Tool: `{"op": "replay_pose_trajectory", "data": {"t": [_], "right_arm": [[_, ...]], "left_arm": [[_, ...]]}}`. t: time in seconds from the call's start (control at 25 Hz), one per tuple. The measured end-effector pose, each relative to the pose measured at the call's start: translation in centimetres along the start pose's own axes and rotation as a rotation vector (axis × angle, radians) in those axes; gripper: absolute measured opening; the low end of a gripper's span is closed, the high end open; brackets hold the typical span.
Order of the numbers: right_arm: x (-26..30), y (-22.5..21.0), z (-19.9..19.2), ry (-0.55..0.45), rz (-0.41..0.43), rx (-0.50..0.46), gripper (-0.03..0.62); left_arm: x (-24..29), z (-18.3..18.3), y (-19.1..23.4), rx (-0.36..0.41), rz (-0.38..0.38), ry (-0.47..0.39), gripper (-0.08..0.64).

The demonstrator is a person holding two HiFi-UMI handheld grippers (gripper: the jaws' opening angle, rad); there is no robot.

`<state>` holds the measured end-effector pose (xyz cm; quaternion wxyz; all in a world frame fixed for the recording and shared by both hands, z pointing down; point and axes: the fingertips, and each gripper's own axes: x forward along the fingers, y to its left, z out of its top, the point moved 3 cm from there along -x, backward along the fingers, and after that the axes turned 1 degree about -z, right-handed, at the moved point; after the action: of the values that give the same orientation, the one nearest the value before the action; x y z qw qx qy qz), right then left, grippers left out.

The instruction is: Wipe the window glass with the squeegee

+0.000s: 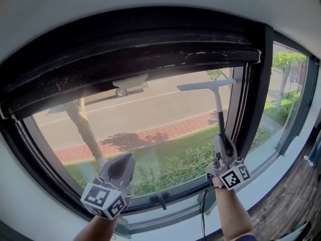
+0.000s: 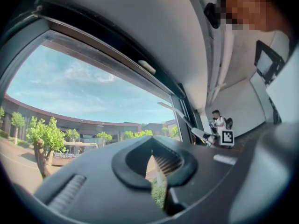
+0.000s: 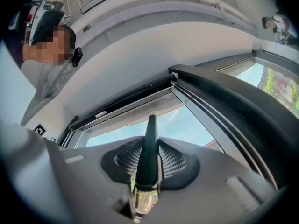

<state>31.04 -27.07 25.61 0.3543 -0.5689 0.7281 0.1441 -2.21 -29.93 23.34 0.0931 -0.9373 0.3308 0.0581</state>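
The squeegee stands upright against the window glass, its light blade lying level near the pane's upper right corner. My right gripper is shut on the bottom of its dark handle, which runs up between the jaws in the right gripper view. My left gripper hovers low at the pane's left, jaws together with nothing in them. From the left gripper view the squeegee shows as a thin line, with the right gripper below it.
A dark window frame surrounds the pane, with a thick vertical post just right of the squeegee and a black blind housing above. A window latch handle sits on the bottom rail. A second pane lies further right.
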Motion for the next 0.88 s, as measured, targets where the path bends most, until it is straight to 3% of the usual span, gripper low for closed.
{"op": "replay_pose_trajectory", "data": {"t": [0.88], "right_arm": [[-5.8,-1.0,-3.7,0.126,-0.051,0.012,0.100]], "left_arm": [[0.6,-2.0,-2.2,-0.049,-0.044,0.025,0.003]]}}
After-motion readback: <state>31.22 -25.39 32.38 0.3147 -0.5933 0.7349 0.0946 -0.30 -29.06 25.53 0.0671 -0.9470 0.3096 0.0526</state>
